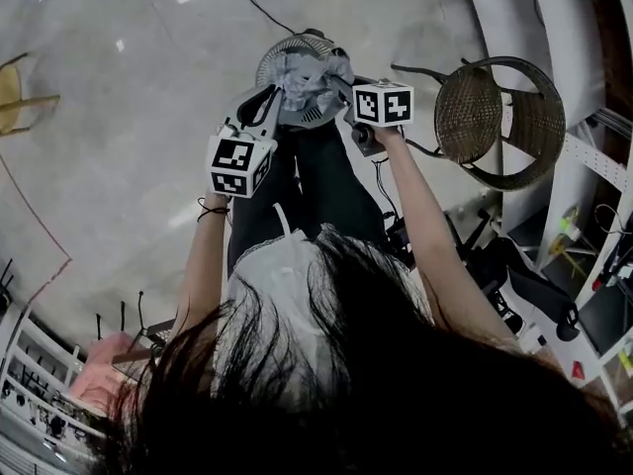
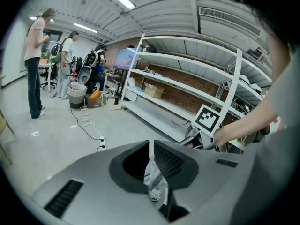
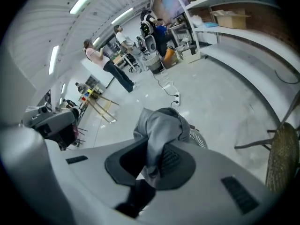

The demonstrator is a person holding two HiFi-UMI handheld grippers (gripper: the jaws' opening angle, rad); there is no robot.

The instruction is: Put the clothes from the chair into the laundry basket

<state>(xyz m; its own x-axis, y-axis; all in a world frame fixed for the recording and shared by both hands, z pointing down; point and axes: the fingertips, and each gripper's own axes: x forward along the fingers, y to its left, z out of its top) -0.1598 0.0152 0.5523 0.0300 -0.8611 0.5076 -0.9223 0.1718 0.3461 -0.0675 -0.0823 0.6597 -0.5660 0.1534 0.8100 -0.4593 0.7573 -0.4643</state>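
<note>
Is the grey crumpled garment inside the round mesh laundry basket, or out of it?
Out. The grey crumpled garment hangs above the round mesh laundry basket, held by the left gripper and right gripper.

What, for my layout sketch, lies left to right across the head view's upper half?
Yellow chair frame at the edge → left gripper → grey crumpled garment, gripped in both grippers' jaws → right gripper → brown round wicker chair.

basket [image 1: 273, 59] mostly under garment [image 1: 312, 77], chair [image 3: 282, 156] cropped
</note>
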